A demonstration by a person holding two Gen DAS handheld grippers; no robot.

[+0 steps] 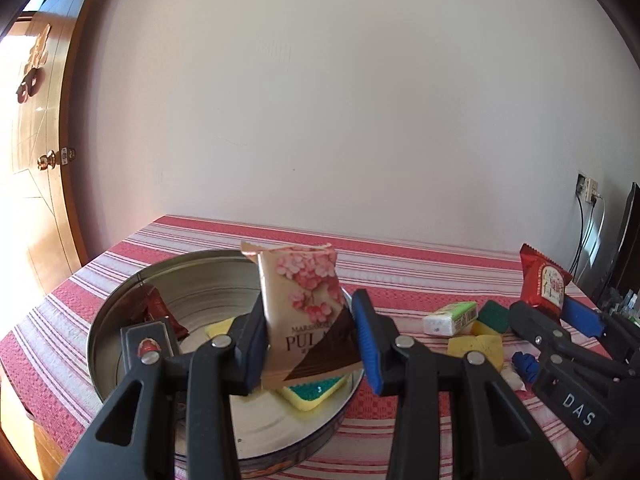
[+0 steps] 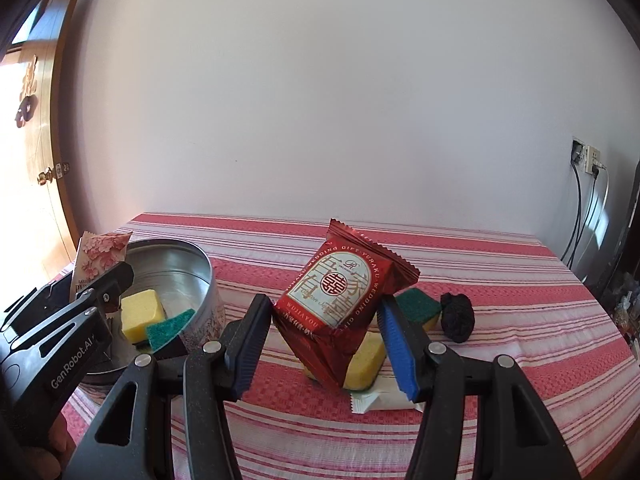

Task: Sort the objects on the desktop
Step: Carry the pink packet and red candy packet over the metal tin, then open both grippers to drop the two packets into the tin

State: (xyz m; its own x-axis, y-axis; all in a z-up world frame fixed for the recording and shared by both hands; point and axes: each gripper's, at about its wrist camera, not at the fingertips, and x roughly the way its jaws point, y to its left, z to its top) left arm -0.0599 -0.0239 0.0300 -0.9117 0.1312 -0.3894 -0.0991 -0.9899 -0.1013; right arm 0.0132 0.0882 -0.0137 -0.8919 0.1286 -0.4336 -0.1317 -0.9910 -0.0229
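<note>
My left gripper (image 1: 308,320) is shut on a beige snack packet (image 1: 304,280) printed with pink blossoms, and holds it upright over a round metal tin (image 1: 100,320). In the tin lie a red packet (image 1: 160,308), a dark packet (image 1: 150,344) and two yellow-green sponges (image 1: 316,394). My right gripper (image 2: 324,308) is shut on a red foil packet (image 2: 340,292), held tilted above the striped tablecloth (image 2: 500,280). The right wrist view shows the left gripper (image 2: 92,280) and its beige packet (image 2: 100,252) at the tin (image 2: 200,256). The left wrist view shows the right gripper (image 1: 550,304) at far right.
Under and behind the red packet lie a yellow sponge (image 2: 366,356), a green-topped sponge (image 2: 416,306), a white sachet (image 2: 380,398) and a black lump (image 2: 458,316). A green-white pack (image 1: 452,316) and a blue item (image 1: 526,364) also lie there. A wall backs the table; a wooden door (image 1: 36,208) stands left.
</note>
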